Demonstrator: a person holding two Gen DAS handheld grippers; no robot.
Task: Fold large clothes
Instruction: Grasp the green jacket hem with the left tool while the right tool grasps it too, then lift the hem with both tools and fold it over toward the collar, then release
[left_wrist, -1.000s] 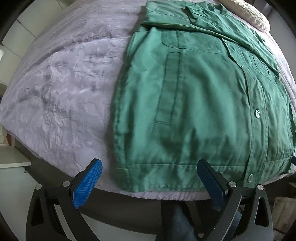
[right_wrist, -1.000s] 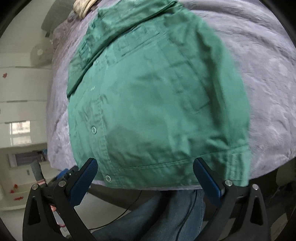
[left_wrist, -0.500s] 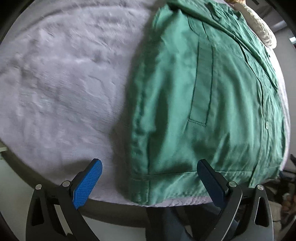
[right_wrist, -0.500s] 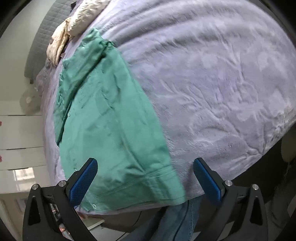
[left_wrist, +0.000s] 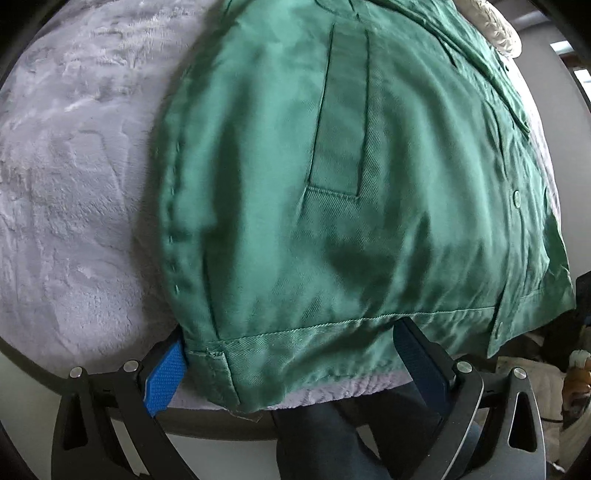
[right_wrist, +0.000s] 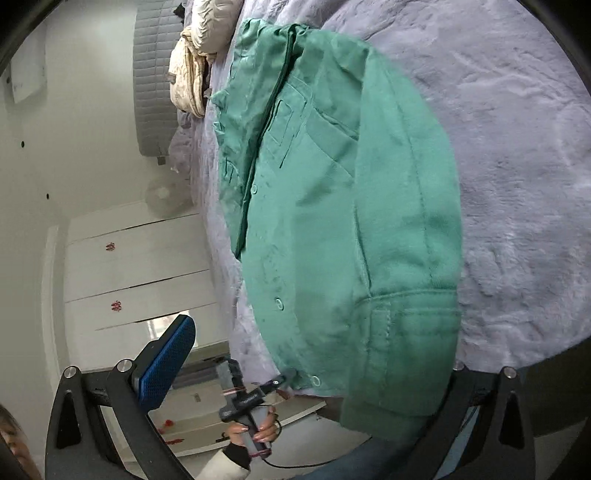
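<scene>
Fabric fills most of what we see: a green jacket (left_wrist: 332, 166) lies spread on a grey plush bed cover (left_wrist: 66, 184), its hem at the near edge of the bed.

Our left gripper (left_wrist: 291, 365) has its fingers wide apart, one on each side of the jacket's near hem corner. The bright blue pad (left_wrist: 164, 380) of one finger touches the corner's outer side, and the dark pad (left_wrist: 417, 362) of the other goes under the hem fold. The fingers have not closed on the cloth, which sits loose in the gap.

From the right wrist view, our right gripper (right_wrist: 314, 369) is also spread wide. One blue pad (right_wrist: 166, 362) hangs free in the air beside the bed, well clear of the jacket. The opposite finger is hidden behind the folded hem of the jacket (right_wrist: 343, 206), so we cannot tell whether it touches the cloth. In that same view the left hand (right_wrist: 255, 428) grips the handle of its tool just beside the snap-button placket.

A cream quilt (right_wrist: 192, 74) is bunched at the far end of the bed, beside a grey padded headboard (right_wrist: 155, 74), and white wardrobe doors (right_wrist: 133, 266) stand beyond.
</scene>
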